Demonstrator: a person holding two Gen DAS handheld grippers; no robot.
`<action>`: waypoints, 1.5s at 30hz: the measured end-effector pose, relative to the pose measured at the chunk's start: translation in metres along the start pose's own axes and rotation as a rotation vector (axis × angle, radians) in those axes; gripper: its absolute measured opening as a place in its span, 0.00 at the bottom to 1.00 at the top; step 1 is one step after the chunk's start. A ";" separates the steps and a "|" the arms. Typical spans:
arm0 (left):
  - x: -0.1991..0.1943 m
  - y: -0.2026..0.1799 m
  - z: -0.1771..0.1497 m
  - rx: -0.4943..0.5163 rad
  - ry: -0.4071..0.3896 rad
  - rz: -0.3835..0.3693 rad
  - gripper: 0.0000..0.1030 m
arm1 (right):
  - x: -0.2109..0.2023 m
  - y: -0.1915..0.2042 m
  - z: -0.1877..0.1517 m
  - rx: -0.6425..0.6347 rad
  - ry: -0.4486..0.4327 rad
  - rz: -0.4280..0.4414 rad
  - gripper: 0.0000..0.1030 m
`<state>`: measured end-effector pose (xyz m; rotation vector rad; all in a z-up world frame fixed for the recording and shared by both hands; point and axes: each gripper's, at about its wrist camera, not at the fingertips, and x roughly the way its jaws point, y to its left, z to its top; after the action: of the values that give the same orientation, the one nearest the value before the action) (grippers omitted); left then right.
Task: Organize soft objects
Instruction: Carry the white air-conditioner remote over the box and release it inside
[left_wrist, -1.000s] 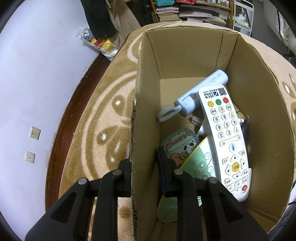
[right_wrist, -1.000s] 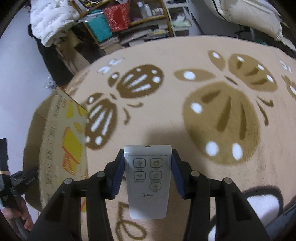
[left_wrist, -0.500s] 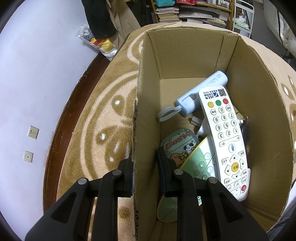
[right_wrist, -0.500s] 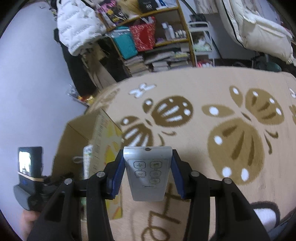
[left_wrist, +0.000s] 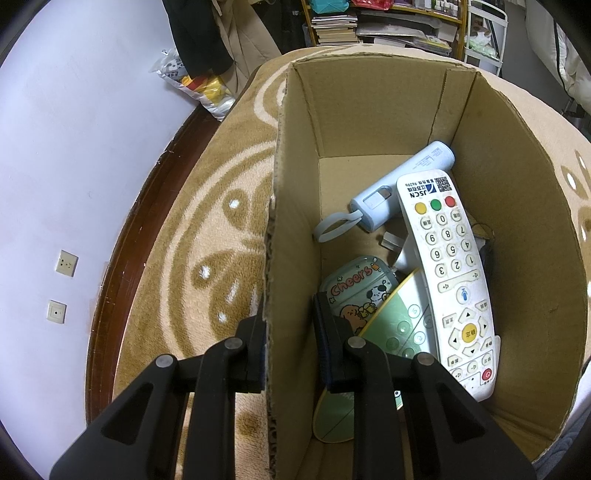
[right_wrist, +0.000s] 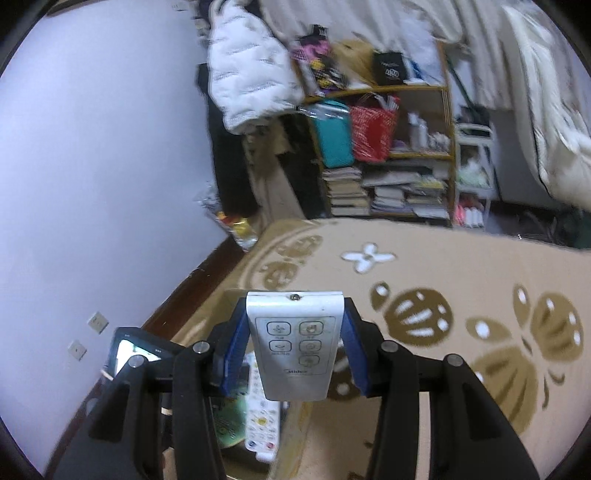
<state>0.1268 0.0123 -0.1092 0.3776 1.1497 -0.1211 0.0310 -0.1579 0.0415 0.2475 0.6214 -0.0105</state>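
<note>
My left gripper (left_wrist: 290, 347) is shut on the left wall of an open cardboard box (left_wrist: 291, 229), one finger outside and one inside. In the box lie a long white remote (left_wrist: 448, 273), a pale blue tube-shaped gadget (left_wrist: 402, 192), a "Cheers" cartoon case (left_wrist: 356, 291) and a green remote (left_wrist: 399, 325). My right gripper (right_wrist: 293, 350) is shut on a small white Midea remote (right_wrist: 295, 347) and holds it in the air above the box, whose contents (right_wrist: 258, 417) show below it.
The box stands on a tan carpet with brown patterns (left_wrist: 207, 258) near a white wall with sockets (left_wrist: 66, 263). Shelves of books and bags (right_wrist: 384, 162), a white jacket (right_wrist: 251, 77) and bedding (right_wrist: 546, 110) are at the back.
My right gripper has risen and swung left with the Midea remote, from low over the carpet to above the box. My left gripper has kept its hold on the box wall.
</note>
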 end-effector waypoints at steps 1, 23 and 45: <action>0.000 -0.001 0.000 0.002 0.000 0.002 0.21 | 0.002 0.004 0.001 -0.006 -0.001 0.001 0.49; 0.001 0.000 0.000 -0.001 -0.001 -0.001 0.21 | 0.054 0.009 -0.054 0.042 0.187 0.051 0.49; -0.040 0.003 -0.004 -0.014 -0.086 0.030 0.20 | 0.034 0.001 -0.057 0.060 0.126 0.014 0.70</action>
<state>0.1075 0.0129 -0.0733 0.3737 1.0589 -0.1022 0.0263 -0.1410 -0.0229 0.3124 0.7450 0.0002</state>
